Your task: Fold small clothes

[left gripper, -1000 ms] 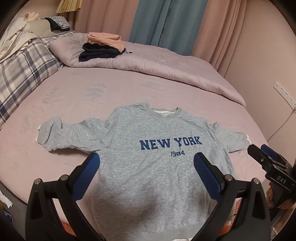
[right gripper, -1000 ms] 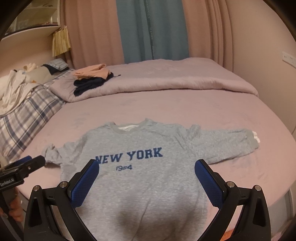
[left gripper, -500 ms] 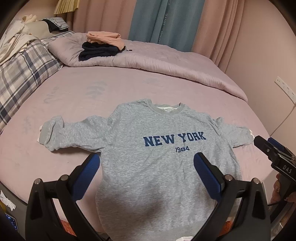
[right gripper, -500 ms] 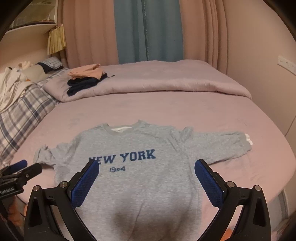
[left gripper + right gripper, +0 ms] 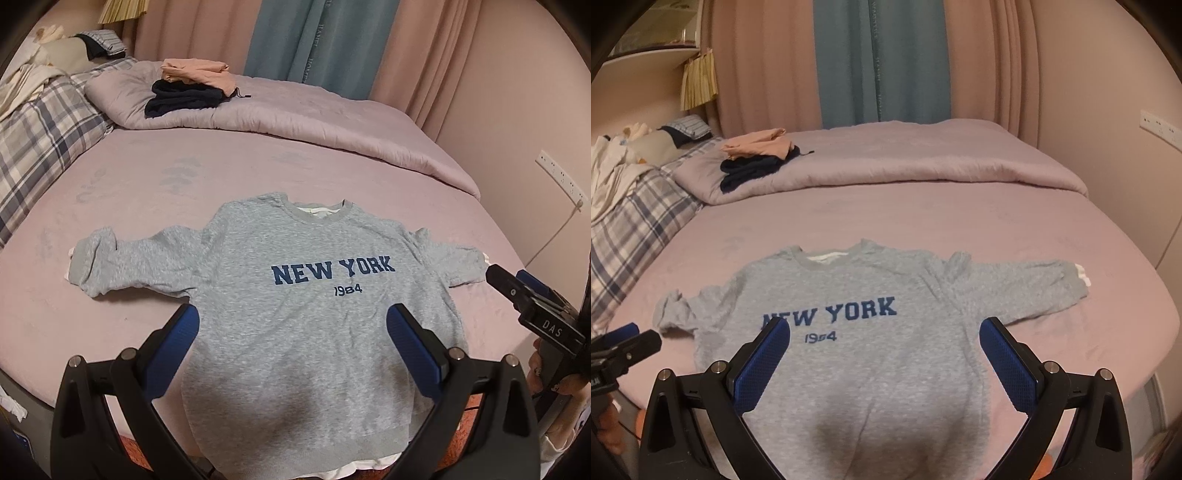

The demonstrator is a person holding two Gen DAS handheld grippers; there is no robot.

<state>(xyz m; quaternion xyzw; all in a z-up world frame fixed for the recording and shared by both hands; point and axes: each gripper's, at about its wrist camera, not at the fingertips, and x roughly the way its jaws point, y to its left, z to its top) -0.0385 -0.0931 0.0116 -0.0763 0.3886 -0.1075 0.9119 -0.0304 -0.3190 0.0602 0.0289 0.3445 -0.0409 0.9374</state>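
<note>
Left wrist view shows the gray sweatshirt (image 5: 314, 295) lying flat on the bed (image 5: 147, 177), front side up, with blue words on its chest. Its bottom edge hangs a little over the near edge of the bed. One sleeve (image 5: 122, 262) sticks out to the left and looks bunched up at the cuff. The other sleeve (image 5: 1015, 288) sticks out to the right and lies flatter.

The left gripper (image 5: 291, 343) hangs above the lower part of the sweatshirt with its two blue pads wide apart, holding nothing. The right gripper (image 5: 884, 350) is the same: spread wide, empty, above the lower part of the sweatshirt. No fold looks started yet.

What could go wrong? The bunched left sleeve could get folded in as a lump, and then the fold would be bumpy. The bottom edge is already over the side, so a pull toward the person could slide the whole thing off the bed. A pinch could also catch only the top layer, or grab the bed sheet too.

I see no boxes or baskets. Folded clothes (image 5: 188, 88), a peach one on a dark one, sit on the rolled blanket (image 5: 314, 122) far back. A plaid pillow (image 5: 40, 122) lies on the left.
</note>
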